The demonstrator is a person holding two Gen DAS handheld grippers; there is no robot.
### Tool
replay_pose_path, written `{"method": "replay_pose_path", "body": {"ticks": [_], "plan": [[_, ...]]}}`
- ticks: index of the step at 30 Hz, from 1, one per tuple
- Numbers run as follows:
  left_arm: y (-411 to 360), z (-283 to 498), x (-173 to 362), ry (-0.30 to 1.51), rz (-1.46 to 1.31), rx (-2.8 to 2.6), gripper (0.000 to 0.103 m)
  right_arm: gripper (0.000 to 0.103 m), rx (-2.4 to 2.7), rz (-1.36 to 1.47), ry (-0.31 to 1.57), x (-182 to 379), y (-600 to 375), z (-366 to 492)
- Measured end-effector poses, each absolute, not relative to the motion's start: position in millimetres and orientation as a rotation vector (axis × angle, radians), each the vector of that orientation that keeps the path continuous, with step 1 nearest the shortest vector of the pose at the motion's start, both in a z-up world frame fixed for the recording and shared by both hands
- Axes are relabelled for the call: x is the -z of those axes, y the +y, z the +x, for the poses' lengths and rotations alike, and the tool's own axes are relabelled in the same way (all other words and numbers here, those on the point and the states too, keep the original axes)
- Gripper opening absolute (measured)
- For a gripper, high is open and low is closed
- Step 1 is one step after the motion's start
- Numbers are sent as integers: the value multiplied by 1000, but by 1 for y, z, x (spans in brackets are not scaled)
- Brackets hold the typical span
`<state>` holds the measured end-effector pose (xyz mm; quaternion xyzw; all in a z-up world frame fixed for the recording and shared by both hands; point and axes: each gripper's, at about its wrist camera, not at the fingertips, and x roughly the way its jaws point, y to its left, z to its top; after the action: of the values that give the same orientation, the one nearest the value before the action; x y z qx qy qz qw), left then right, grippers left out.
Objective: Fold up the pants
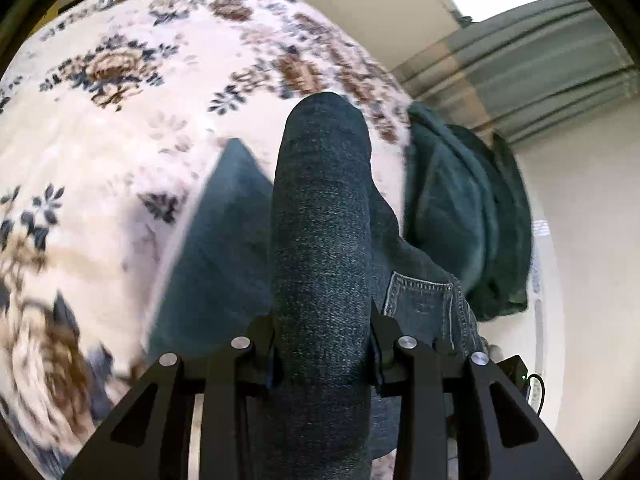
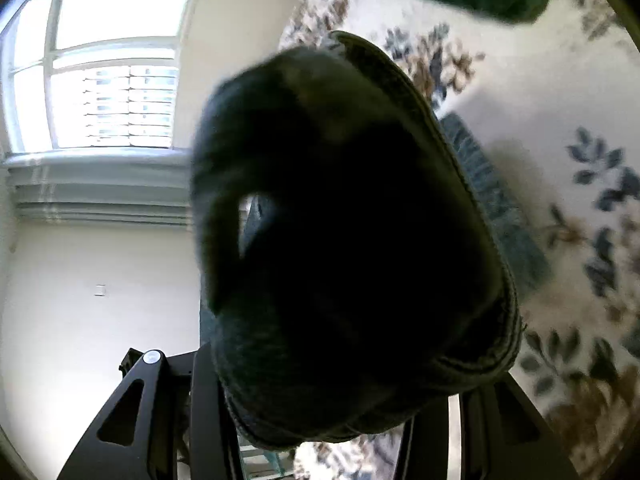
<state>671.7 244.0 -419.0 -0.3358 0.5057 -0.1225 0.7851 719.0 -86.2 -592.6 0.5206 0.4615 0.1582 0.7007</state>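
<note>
A: What does the left gripper (image 1: 320,360) have?

B: A thick fold of the jeans (image 1: 320,208). The denim bunches up between its black fingers (image 1: 416,392), and the jaws are clamped on that fold. More of the jeans hangs below and to the right, with a stitched back pocket (image 1: 420,300) showing.

A: And the right gripper (image 2: 344,380)?

B: Dark denim fills most of its view, right against the lens. The cloth sits between the fingers (image 2: 208,408) and a hemmed edge (image 2: 472,364) curls along the lower right. The jaws look closed on the jeans, though the tips are hidden.

A: Where are the jeans, then?

B: Lifted over a floral blanket (image 1: 120,140), held at two places. A dark green cloth (image 1: 460,208) lies at the blanket's far right edge. The right view shows a bright window (image 2: 100,80) and a pale wall (image 2: 80,280).
</note>
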Motion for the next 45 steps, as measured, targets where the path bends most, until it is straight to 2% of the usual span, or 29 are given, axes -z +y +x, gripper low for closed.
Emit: {"method": "replay_pose_path", "body": {"ticks": [4, 8, 17, 19, 21, 24, 25, 27, 28, 29, 31, 34, 39, 45], "plan": [[261, 700, 464, 1126, -709, 249, 30, 45, -332, 1136, 1071, 637, -70, 748], [269, 702, 486, 1145, -744, 240, 30, 46, -346, 1114, 1104, 654, -70, 761], [275, 688, 491, 1190, -702, 224, 34, 65, -319, 1000, 1246, 648, -83, 748], [275, 688, 490, 1202, -703, 213, 36, 66, -283, 934, 1269, 636, -89, 735], [273, 687, 484, 1209, -684, 188, 37, 72, -240, 862, 1284, 624, -96, 729], [268, 683, 468, 1216, -605, 125, 39, 90, -146, 693, 1297, 595, -95, 714], [266, 681, 464, 1220, -574, 100, 43, 93, -122, 647, 1302, 598, -92, 734], [261, 675, 450, 1220, -496, 54, 44, 95, -53, 504, 1303, 576, -92, 723], [259, 671, 444, 1215, -471, 38, 46, 98, -20, 432, 1297, 563, -87, 712], [256, 666, 438, 1215, -441, 19, 57, 101, 3, 385, 1286, 546, -86, 700], [249, 655, 426, 1220, -402, -10, 76, 103, 67, 277, 1259, 518, -78, 688], [236, 632, 405, 1203, -320, -37, 85, 103, 111, 197, 1211, 480, -72, 666], [208, 597, 366, 1178, -172, -60, 87, 103, 127, 125, 1142, 425, -66, 626], [190, 548, 311, 1107, -124, -80, 87, 103, 113, 102, 1088, 359, -74, 574]]}}
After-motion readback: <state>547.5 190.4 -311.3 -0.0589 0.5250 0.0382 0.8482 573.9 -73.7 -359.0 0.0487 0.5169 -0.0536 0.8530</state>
